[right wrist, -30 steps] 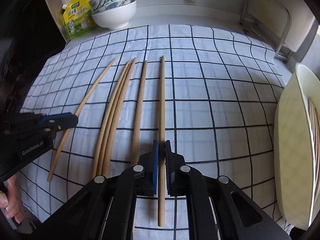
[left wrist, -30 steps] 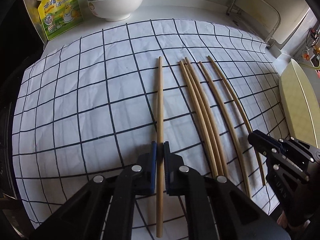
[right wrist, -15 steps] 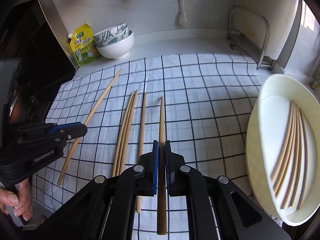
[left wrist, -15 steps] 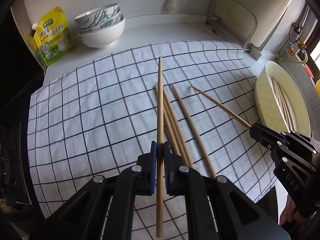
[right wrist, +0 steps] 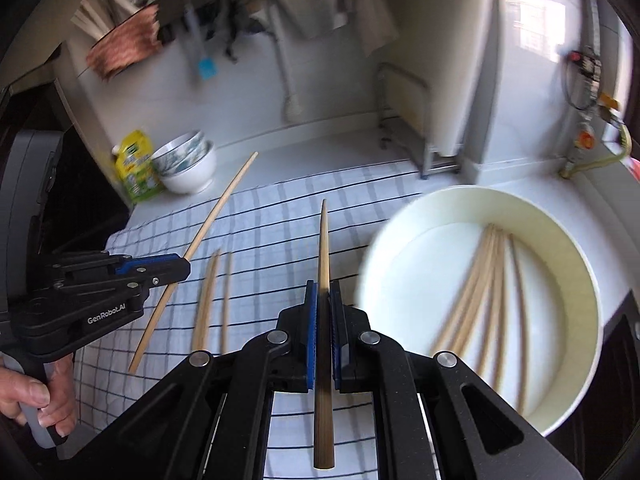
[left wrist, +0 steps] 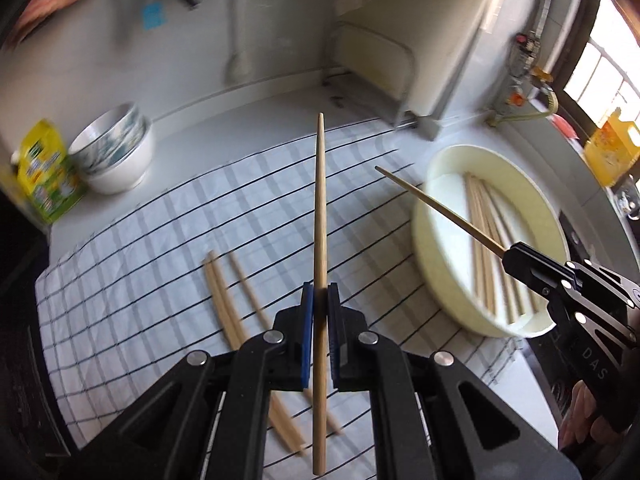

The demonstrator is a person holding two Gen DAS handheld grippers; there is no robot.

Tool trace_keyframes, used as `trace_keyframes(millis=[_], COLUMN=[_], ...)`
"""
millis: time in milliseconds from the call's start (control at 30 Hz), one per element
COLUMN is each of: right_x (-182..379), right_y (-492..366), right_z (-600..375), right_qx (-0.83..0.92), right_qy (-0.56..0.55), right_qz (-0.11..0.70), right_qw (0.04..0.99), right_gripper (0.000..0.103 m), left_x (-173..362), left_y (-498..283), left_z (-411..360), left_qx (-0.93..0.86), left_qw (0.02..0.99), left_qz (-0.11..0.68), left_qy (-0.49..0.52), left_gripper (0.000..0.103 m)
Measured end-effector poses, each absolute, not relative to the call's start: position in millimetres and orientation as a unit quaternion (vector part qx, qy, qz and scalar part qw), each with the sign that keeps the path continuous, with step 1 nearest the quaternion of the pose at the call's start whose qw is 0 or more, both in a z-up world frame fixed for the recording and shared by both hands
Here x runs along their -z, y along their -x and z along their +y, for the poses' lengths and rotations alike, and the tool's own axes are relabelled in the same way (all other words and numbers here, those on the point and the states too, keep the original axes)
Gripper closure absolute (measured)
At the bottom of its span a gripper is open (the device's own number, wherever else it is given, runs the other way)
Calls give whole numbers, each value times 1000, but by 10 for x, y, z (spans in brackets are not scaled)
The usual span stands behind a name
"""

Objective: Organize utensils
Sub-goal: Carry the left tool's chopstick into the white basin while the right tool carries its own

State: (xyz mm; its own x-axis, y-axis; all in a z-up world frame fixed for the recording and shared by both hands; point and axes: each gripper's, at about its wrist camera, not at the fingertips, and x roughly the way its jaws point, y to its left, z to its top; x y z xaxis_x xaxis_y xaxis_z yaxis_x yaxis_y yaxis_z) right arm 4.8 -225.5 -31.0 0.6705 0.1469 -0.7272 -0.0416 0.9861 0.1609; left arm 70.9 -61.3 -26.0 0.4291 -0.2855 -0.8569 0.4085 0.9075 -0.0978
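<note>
My left gripper point(left wrist: 319, 300) is shut on a wooden chopstick point(left wrist: 321, 216) and holds it well above the checked cloth point(left wrist: 160, 256). My right gripper point(right wrist: 323, 300) is shut on another chopstick point(right wrist: 323, 256), lifted just left of the cream basin point(right wrist: 576, 256), which holds several chopsticks point(right wrist: 484, 280). The right gripper with its chopstick point(left wrist: 436, 210) shows over the basin point(left wrist: 424, 240) in the left wrist view. The left gripper point(right wrist: 176, 270) and its chopstick point(right wrist: 216, 210) show at the left in the right wrist view. Three chopsticks point(left wrist: 224, 304) lie on the cloth.
Stacked white bowls point(left wrist: 116, 156) and a yellow-green packet point(left wrist: 44, 176) stand at the back left of the counter. A wire rack point(right wrist: 404, 108) stands at the back. A yellow bottle point(left wrist: 612, 148) sits by the window at the right.
Both grippers have lifted their chopsticks off the cloth and swung right toward the basin. The views are higher and blurred by motion.
</note>
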Motion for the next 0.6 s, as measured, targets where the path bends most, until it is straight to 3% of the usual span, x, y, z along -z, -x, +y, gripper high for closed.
trace_keyframes(millis=[233, 600], right_x=[352, 771], right_y=[91, 47], right_z=[-3118, -3832], right_qx=[40, 113], right_qy=[-91, -106], right_qz=[398, 429], right_qw=[912, 890], right_gripper=[97, 97], left_x=[202, 736], left_y=[-767, -904], left_z=[-1617, -2764], left_qx=[288, 332], left_qw=[822, 775], left_qz=[484, 521], left_qy=[-84, -131], left_gripper=[95, 95])
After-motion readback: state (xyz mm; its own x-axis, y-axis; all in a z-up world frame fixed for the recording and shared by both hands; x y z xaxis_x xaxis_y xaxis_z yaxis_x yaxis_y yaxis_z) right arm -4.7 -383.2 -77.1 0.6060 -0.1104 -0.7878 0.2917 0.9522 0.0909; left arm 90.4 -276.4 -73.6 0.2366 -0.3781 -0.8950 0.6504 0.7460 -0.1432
